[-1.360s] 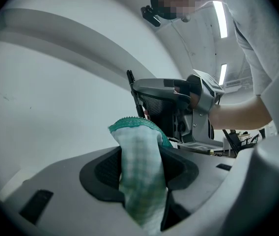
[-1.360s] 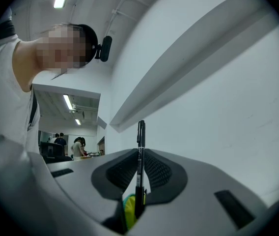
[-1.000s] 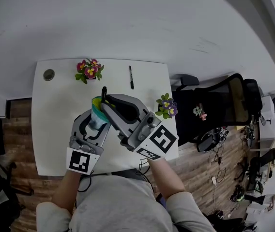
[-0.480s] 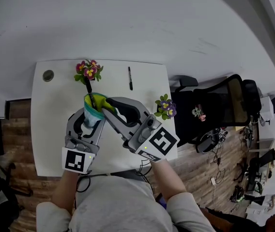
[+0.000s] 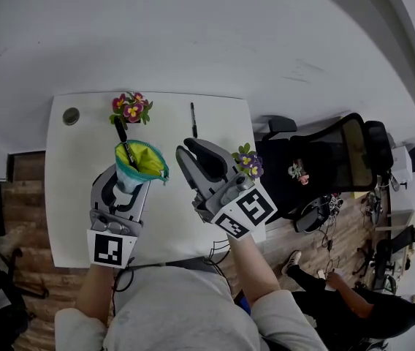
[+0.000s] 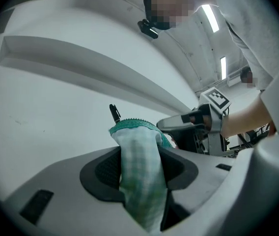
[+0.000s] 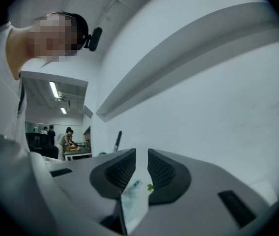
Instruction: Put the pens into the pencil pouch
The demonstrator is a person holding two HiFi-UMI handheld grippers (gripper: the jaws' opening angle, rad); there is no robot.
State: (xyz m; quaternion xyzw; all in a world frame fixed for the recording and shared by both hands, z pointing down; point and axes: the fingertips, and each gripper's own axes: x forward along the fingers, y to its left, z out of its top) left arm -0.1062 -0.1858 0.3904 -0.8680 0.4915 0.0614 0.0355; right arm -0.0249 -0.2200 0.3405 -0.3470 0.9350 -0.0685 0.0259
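The left gripper point(image 5: 128, 183) clamps the pencil pouch point(image 5: 142, 163) round its middle, upright and gaping, so pens drop straight in (one black pen point(image 5: 123, 137) already pokes out). The right gripper point(image 5: 195, 152) hangs beside it, jaws a narrow slit apart and empty, probably bound for the second pen point(image 5: 193, 119) far across the table point(image 5: 76, 218).

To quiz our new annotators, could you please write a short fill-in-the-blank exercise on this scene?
The left tongs grip the pouch, from which one black ___ sticks out. A second pen lies on the white ___. The right tongs hold ___.
Missing words: pen; table; nothing.
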